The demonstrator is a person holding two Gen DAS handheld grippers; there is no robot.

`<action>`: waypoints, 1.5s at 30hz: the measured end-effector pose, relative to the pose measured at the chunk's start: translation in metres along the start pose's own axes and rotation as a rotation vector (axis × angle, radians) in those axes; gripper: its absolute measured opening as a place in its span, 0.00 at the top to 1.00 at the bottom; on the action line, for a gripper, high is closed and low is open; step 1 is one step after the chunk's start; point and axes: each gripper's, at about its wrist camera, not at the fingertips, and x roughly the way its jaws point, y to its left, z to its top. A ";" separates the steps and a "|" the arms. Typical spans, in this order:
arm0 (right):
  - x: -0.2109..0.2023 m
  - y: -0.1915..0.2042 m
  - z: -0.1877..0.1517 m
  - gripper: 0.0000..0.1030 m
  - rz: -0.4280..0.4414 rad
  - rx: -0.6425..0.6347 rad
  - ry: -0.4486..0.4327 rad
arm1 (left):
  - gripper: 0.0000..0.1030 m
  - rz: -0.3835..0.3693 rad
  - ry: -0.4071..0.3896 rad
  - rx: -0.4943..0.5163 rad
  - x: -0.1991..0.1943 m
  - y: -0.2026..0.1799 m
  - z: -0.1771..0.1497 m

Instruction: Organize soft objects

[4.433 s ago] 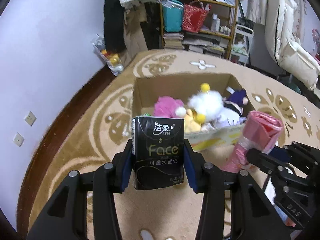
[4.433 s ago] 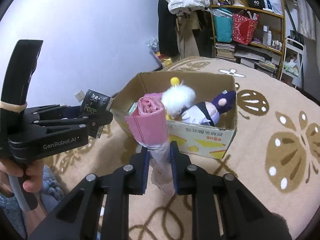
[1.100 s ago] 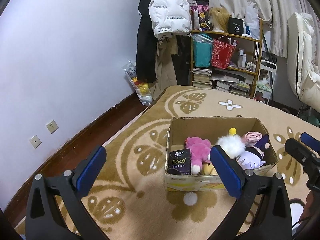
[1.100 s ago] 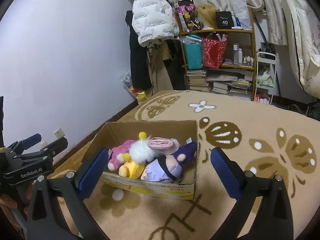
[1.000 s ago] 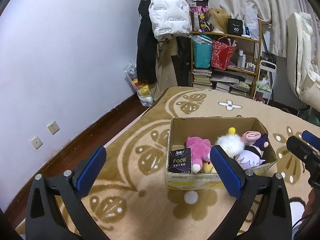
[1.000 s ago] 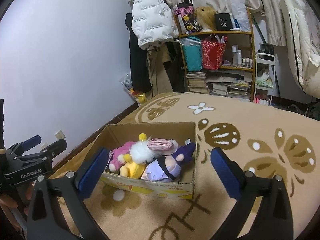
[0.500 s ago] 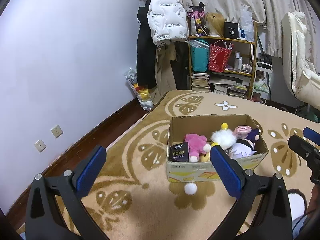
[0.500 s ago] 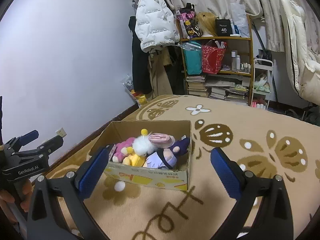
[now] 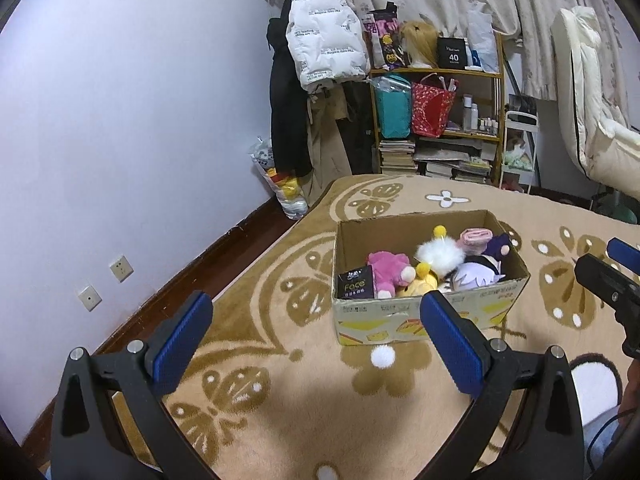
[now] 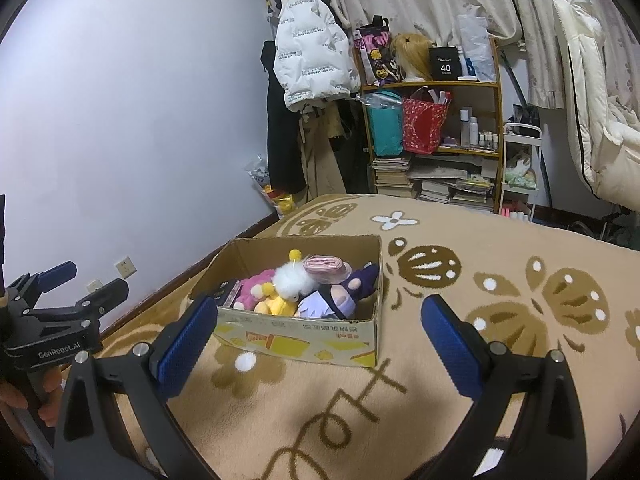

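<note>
Both our tongs hang wide apart w/ nothing between the blue pads: left gripper [image 9: 316,336] and right gripper [image 10: 318,338] sit above the patterned rug [image 9: 280,396], short of the cardboard box [image 9: 404,320]. Inside the box we see the black tissue pack [image 9: 356,283] upright in the near-left corner, touching the pink plush [image 9: 386,266]; next to that the yellow plush [image 9: 422,282], white fluffy toy [image 9: 440,252], purple doll [image 9: 480,276] and the pink roll [image 9: 475,236] toward the back right. A white pom-pom [image 9: 382,356] lies on the rug just in front of the box, and a shelf [image 10: 436,128] stands at the back wall.
</note>
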 end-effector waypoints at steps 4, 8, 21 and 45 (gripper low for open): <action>0.001 0.001 -0.003 0.00 -0.007 -0.001 0.015 | 0.01 -0.002 0.020 -0.008 0.005 0.001 -0.002; 0.004 -0.002 -0.010 0.00 0.008 0.031 0.037 | 0.00 0.009 0.041 -0.015 0.013 0.003 -0.005; 0.024 -0.004 -0.013 0.00 -0.015 0.034 0.077 | 0.00 0.011 0.078 -0.004 0.031 -0.002 -0.008; 0.028 -0.006 -0.019 0.00 -0.022 0.024 0.080 | 0.00 0.031 0.072 0.010 0.029 -0.002 -0.008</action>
